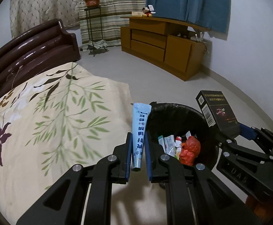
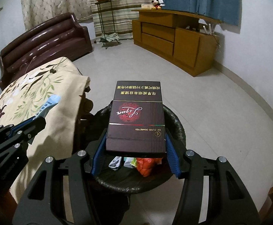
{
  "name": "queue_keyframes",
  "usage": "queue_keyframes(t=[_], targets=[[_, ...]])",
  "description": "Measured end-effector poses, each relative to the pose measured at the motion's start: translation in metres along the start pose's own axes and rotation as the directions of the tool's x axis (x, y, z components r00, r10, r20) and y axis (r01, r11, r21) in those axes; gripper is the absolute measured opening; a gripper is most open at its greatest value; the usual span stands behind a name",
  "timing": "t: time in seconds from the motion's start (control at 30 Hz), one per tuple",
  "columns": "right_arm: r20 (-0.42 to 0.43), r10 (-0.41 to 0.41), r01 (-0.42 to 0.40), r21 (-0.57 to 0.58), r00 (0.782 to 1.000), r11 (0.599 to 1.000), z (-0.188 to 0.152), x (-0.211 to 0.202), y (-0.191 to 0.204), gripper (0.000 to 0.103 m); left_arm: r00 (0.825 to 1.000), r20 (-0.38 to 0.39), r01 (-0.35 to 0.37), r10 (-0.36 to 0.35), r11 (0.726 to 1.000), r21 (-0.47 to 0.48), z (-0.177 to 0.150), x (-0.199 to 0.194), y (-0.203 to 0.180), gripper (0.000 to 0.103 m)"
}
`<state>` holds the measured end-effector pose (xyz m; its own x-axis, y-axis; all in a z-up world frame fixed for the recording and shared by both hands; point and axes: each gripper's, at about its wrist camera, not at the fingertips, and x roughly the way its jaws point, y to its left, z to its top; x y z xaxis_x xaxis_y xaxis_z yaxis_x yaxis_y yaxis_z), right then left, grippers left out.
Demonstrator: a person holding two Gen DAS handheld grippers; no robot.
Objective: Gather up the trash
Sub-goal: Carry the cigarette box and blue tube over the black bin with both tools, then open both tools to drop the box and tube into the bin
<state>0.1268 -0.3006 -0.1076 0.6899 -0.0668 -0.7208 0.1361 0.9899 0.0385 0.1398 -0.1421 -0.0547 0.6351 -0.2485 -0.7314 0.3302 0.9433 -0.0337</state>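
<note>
Bedroom floor beside bed [image 1: 42, 121], black-lined bin [image 2: 175, 123] part full. Right gripper [image 2: 136, 150] clenched on cigarette pack [image 2: 136, 120], over bin mouth; left gripper [image 1: 137, 155] seemingly pinching blue tube [image 1: 139, 131], just outside bin's left rim. Drop step in hand: release pack, then shift tube rightward over rim before letting go.

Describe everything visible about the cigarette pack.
The cigarette pack is a flat dark maroon carton with a red round emblem, gold script, gold Chinese text and a barcode on one side. It looks closed and undamaged. The right hand-held gripper clamps its near end between blue fingers, holding it roughly level above the black-lined trash bin, which already holds wrappers.
</note>
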Motion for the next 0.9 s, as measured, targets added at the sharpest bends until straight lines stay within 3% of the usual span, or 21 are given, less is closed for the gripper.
queue_keyframes(t=[0.9], targets=[[-0.041,-0.024,0.026,0.043,0.999,0.999,0.005,0.038,-0.015,0.056,1.0,-0.031,-0.001,0.001,1.0,0.02,0.013,0.03,-0.018,0.015]])
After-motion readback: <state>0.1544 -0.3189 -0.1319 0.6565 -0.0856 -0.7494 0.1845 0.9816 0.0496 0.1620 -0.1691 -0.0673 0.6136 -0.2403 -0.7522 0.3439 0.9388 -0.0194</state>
